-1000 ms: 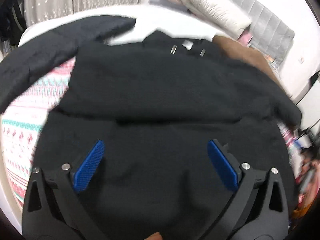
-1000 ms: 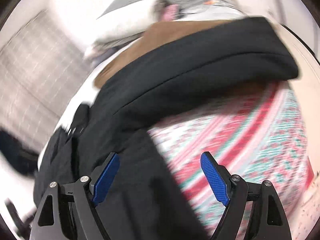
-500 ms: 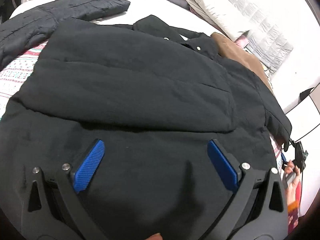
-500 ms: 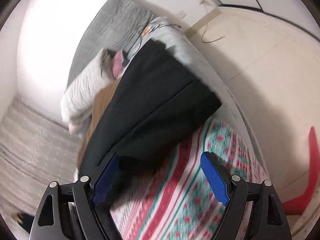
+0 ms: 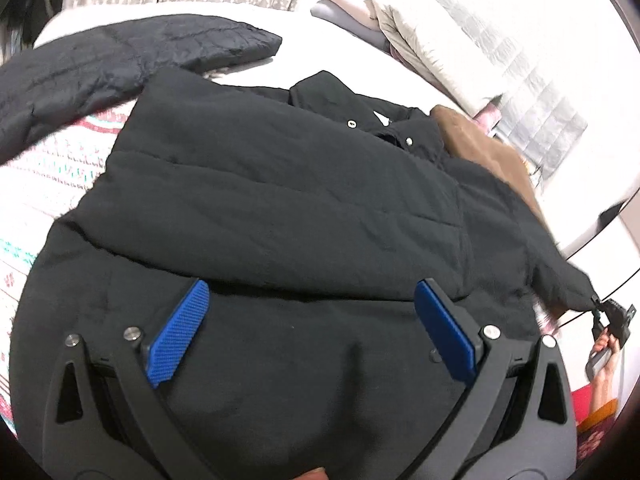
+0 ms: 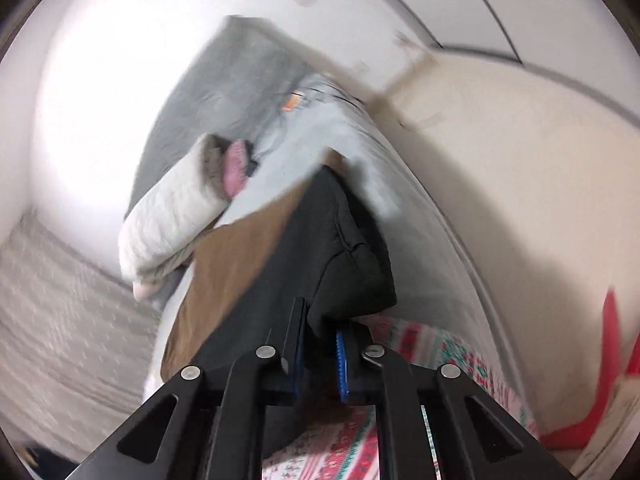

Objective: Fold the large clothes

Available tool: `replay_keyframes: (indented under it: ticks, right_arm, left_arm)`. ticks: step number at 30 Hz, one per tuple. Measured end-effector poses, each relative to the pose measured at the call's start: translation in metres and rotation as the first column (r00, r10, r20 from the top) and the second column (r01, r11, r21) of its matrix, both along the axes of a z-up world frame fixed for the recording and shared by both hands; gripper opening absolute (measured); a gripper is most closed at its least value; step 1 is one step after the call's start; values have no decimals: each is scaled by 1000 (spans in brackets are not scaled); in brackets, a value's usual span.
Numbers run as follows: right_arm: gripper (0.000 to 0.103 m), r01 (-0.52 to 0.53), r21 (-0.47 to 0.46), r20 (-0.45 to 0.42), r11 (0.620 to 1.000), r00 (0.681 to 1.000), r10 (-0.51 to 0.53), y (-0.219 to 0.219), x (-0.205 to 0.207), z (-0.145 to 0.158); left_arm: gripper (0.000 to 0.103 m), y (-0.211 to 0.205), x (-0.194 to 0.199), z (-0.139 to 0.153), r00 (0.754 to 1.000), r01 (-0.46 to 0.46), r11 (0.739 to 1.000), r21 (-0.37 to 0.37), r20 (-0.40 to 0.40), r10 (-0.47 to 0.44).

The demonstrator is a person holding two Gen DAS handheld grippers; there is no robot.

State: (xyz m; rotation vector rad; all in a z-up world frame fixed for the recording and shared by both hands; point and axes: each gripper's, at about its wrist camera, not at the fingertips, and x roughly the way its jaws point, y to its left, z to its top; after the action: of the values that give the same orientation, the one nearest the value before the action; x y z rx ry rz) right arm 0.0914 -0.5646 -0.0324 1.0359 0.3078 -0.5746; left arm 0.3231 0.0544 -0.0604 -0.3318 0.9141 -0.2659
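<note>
Left wrist view: the black coat (image 5: 288,184) lies spread across the bed (image 5: 336,36), collar at the far end, 1 sleeve already folded across its chest. A second dark jacket (image 5: 100,64) lies at the far left, a brown garment (image 5: 488,152) at the far right, and pillows (image 5: 460,32) are stacked beyond. The left hand-held gripper (image 5: 310,332) hovers over the near hem with its blue pads spread wide, holding nothing. At the right edge, the coat's other sleeve (image 5: 560,276) is stretched out toward the right hand-held gripper (image 5: 608,312).

Right wrist view: the right hand-held gripper (image 6: 322,360) has just been closing, and its pads now pinch the cuff of that sleeve (image 6: 336,248), which rises from the patterned blanket (image 6: 440,348).

The pinch looks shallow, right at the cuff edge. Padded fabric is bulky and slippery, so a quick swing across could pull it free, or drag the whole coat sideways and undo the first fold, since the left hand-held gripper pins nothing down.
</note>
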Motion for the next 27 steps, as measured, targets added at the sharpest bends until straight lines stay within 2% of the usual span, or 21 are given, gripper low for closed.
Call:
replay_keyframes:
  ticks: [3, 5, 10, 14, 17, 20, 23, 25, 27]
  right_arm:
    - [10, -69, -119, 8, 990, 997, 70, 21, 10, 49]
    - [10, -119, -205, 4, 972, 992, 123, 44, 20, 81]
    - [10, -255, -402, 3, 879, 960, 280, 116, 52, 155]
    - [10, -371, -501, 19, 781, 898, 439, 188, 71, 196]
    - [10, -468, -560, -3, 684, 826, 563, 249, 92, 214]
    - [10, -572, -587, -51, 574, 733, 678, 311, 116, 215]
    - [10, -673, -579, -115, 460, 626, 772, 373, 148, 199]
    - [10, -725, -555, -159, 407, 573, 804, 407, 163, 183]
    - [14, -766, -525, -202, 371, 535, 820, 428, 183, 163]
  left_arm:
    - [102, 12, 0, 1, 1000, -12, 995, -95, -18, 10]
    - [102, 19, -2, 3, 999, -30, 992, -121, -21, 28]
    - [102, 33, -6, 12, 998, -57, 987, -148, 12, 60]
    - [102, 39, -7, 16, 997, -67, 983, -172, 22, 72]
    - [102, 40, -7, 15, 997, -67, 982, -179, 18, 71]
    - [102, 39, -7, 15, 998, -62, 981, -182, 17, 66]
    - [102, 39, -7, 16, 997, -65, 984, -164, 23, 69]
    - [102, 39, -7, 16, 997, -62, 985, -159, 26, 67]
    - [102, 39, -5, 14, 998, -59, 984, -168, 22, 63]
